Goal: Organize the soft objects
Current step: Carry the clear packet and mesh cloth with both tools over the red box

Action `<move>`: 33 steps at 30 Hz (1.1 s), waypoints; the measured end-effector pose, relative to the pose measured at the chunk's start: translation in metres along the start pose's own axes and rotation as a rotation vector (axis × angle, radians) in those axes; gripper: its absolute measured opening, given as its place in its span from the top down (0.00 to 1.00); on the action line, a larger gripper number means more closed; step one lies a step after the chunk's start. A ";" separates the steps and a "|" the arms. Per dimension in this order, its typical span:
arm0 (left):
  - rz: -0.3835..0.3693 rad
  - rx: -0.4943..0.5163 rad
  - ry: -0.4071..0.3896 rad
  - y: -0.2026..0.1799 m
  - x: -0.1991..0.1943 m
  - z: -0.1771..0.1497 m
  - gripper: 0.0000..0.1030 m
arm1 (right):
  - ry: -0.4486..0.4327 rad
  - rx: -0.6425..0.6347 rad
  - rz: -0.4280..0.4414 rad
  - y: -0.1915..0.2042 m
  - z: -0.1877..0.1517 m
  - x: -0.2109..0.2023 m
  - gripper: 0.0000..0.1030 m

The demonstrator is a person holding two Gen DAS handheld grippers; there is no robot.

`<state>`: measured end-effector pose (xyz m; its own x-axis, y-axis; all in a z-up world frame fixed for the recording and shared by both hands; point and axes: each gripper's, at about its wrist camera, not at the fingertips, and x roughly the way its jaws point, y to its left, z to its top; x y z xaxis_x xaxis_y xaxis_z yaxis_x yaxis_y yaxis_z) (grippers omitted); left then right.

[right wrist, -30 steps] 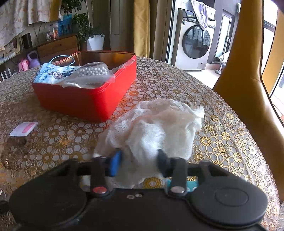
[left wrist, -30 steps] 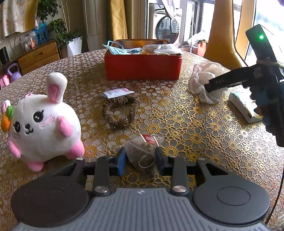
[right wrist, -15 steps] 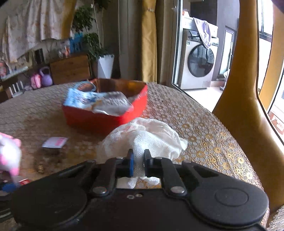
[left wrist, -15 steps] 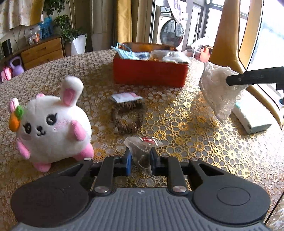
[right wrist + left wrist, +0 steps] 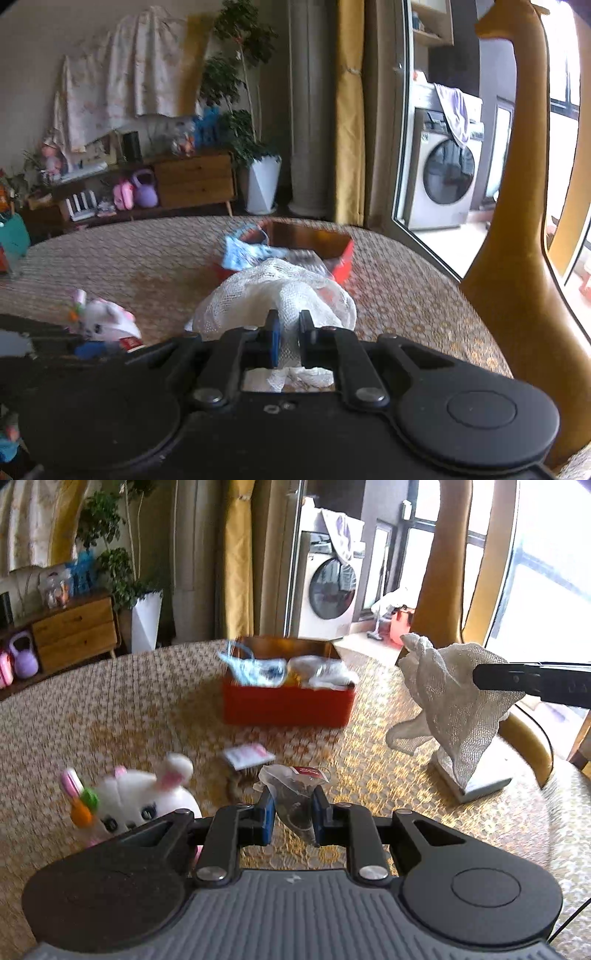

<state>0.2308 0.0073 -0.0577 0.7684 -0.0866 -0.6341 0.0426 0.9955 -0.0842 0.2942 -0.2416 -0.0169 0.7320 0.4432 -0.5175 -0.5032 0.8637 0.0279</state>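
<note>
My left gripper [image 5: 293, 806] is shut on a clear tea bag [image 5: 295, 794] with a red tag and holds it above the table. My right gripper [image 5: 288, 334] is shut on a white mesh cloth [image 5: 277, 295], which hangs in the air; the left wrist view shows that cloth [image 5: 454, 701] draped from a black finger [image 5: 532, 681] at the right. The red box [image 5: 288, 703] stands at the far middle of the table with a blue packet and clear bags inside. A white plush bunny [image 5: 136, 797] sits at the near left.
The round table carries a gold flower-patterned cover [image 5: 110, 720]. A small white and pink sachet [image 5: 247, 755] and a brown scrunchie [image 5: 236, 779] lie between the bunny and the box. A white tissue pack [image 5: 476, 779] lies at the right. A yellow chair back [image 5: 517, 258] rises beside the table.
Both grippers closed on their items and rose off the table. The tea bag left the cloth cover, and the mesh cloth was lifted clear and now dangles in the air.
</note>
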 end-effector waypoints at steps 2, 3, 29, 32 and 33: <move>-0.007 0.012 -0.006 0.001 -0.007 0.010 0.81 | -0.022 -0.008 0.006 0.005 0.007 -0.008 0.91; -0.010 0.020 -0.010 0.001 -0.009 0.015 0.81 | -0.034 -0.010 0.015 0.006 0.011 -0.012 0.91; 0.021 0.019 -0.038 0.018 0.052 0.167 0.81 | -0.130 -0.118 -0.021 0.018 0.081 0.051 0.92; 0.018 0.005 -0.016 0.018 0.072 0.176 0.81 | -0.130 -0.111 -0.038 0.012 0.085 0.069 0.92; 0.020 0.001 -0.011 0.018 0.079 0.178 0.81 | -0.130 -0.097 -0.039 0.009 0.087 0.077 0.92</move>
<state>0.4055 0.0253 0.0275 0.7759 -0.0666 -0.6274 0.0280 0.9971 -0.0713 0.3862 -0.1791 0.0183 0.8017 0.4427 -0.4017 -0.5109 0.8563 -0.0759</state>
